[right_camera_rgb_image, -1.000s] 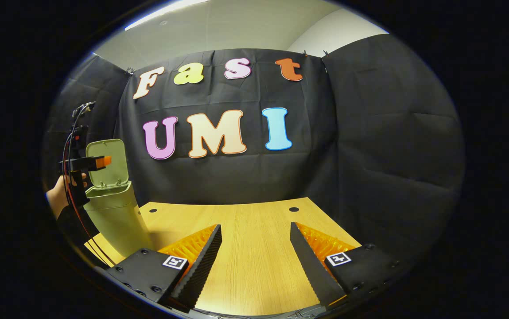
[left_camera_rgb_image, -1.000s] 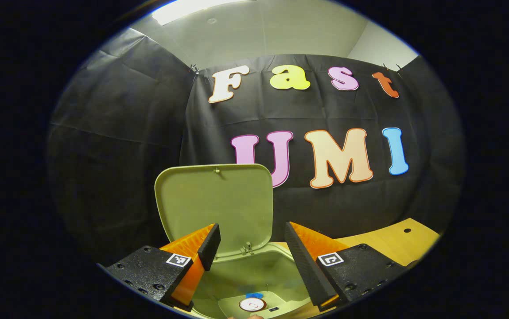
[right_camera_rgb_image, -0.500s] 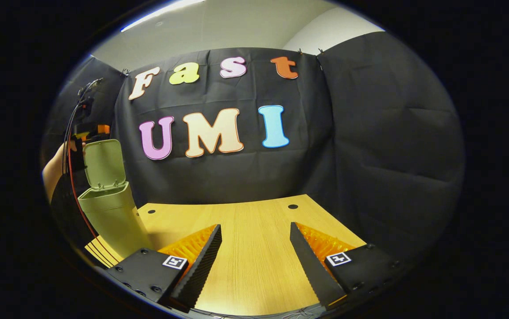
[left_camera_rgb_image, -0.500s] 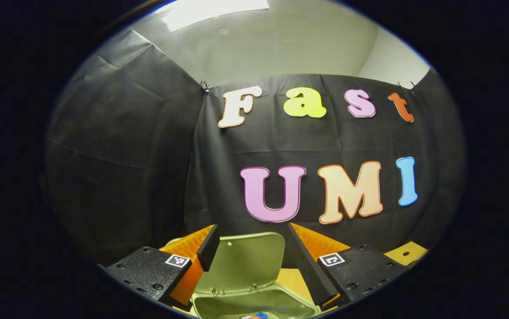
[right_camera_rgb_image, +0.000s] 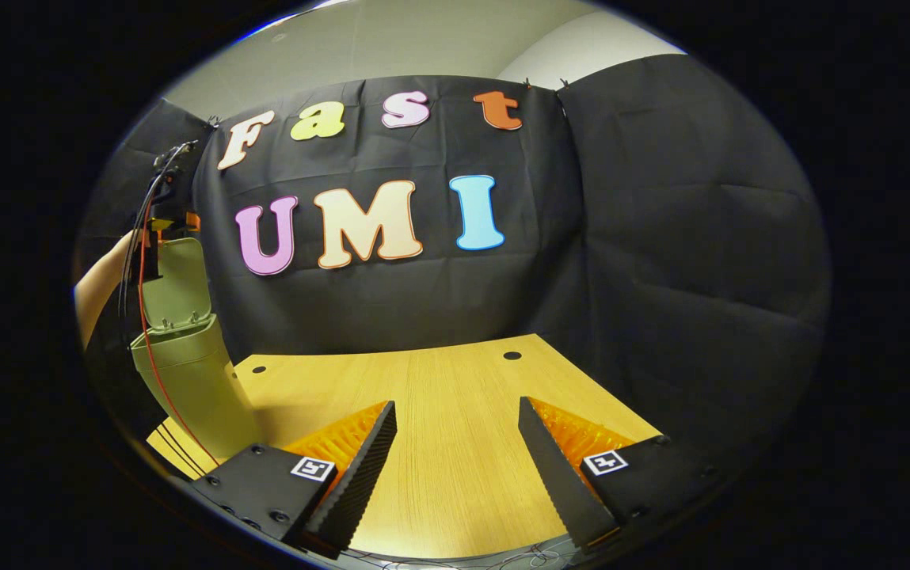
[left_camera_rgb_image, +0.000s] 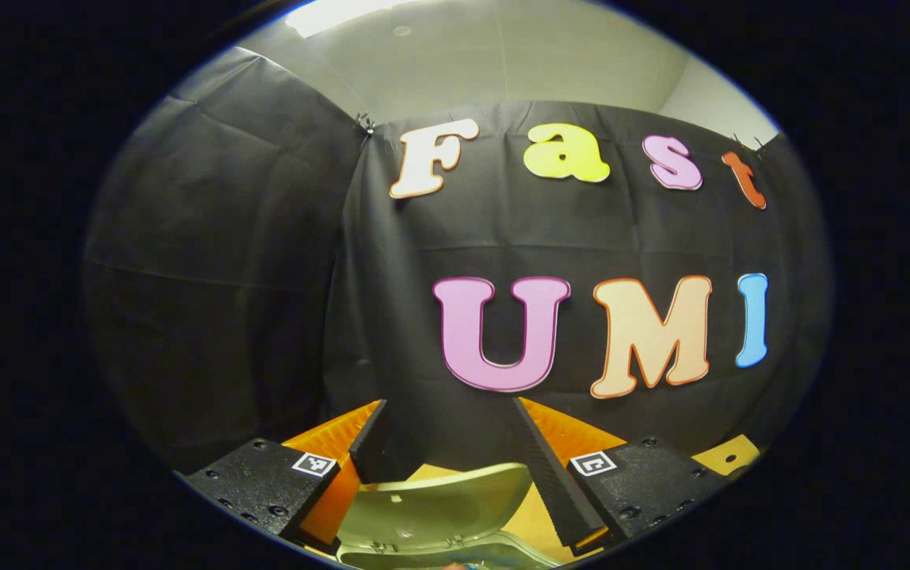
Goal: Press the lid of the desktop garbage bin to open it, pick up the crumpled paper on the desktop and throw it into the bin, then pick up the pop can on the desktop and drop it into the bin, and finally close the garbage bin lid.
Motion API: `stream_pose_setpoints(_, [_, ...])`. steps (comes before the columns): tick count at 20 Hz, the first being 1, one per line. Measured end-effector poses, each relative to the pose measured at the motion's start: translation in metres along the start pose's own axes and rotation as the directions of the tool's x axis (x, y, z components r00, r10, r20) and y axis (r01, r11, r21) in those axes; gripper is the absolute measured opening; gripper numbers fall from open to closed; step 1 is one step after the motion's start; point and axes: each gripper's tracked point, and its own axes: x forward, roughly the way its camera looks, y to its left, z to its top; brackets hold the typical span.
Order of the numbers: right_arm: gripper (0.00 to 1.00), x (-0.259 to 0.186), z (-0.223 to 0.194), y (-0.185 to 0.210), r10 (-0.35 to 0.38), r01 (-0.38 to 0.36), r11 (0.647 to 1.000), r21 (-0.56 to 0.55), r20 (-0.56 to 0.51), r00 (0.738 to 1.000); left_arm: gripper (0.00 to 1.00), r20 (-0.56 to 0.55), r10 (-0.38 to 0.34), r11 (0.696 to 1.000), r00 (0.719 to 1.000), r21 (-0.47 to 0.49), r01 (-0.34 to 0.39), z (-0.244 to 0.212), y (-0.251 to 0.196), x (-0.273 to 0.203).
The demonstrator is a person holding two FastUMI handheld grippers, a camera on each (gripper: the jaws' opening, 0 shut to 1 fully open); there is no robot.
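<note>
bin lid (left_camera_rgb_image: 439,507) open below left gripper (left_camera_rgb_image: 451,443)

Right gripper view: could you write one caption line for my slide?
Open right gripper above the wooden desktop; green bin at left, lid raised.

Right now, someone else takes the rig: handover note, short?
Left gripper: open, holding nothing, raised above the bin's lid.
Right gripper: open, holding nothing, over the bare desk.
Bin: at the desk's left edge in the right gripper view, lid open, not yet shut.
Paper and can: neither is on the visible desk; probably in the bin, its inside is hidden.
Left: press the lid shut, likely with the left gripper.
</note>
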Motion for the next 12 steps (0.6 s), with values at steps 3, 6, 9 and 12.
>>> stream_pose_setpoints(3, [0.98, 0.002, 0.005, 0.003, 0.010, -0.010, 1.000, -0.020, 0.013, 1.000, 0.93, 0.011, 0.001, 0.997, 1.000, 0.077, -0.002, 0.001, -0.005, -0.004])
stream_pose_setpoints(6, [0.98, 0.007, 0.004, 0.005, 0.021, -0.021, 1.000, -0.019, 0.005, 1.000, 0.99, 0.015, -0.020, 0.997, 1.000, 0.071, 0.019, 0.002, -0.010, -0.018])
stream_pose_setpoints(9, [0.98, 0.009, 0.006, 0.006, 0.034, -0.034, 0.999, -0.013, 0.004, 0.999, 0.99, 0.020, -0.035, 0.999, 0.999, -0.009, 0.035, 0.003, -0.008, -0.030])
stream_pose_setpoints(12, [0.98, 0.010, 0.015, 0.004, 0.047, -0.046, 0.999, -0.019, 0.020, 0.999, 0.97, 0.013, -0.034, 0.999, 0.999, -0.027, 0.035, -0.001, -0.004, -0.034])
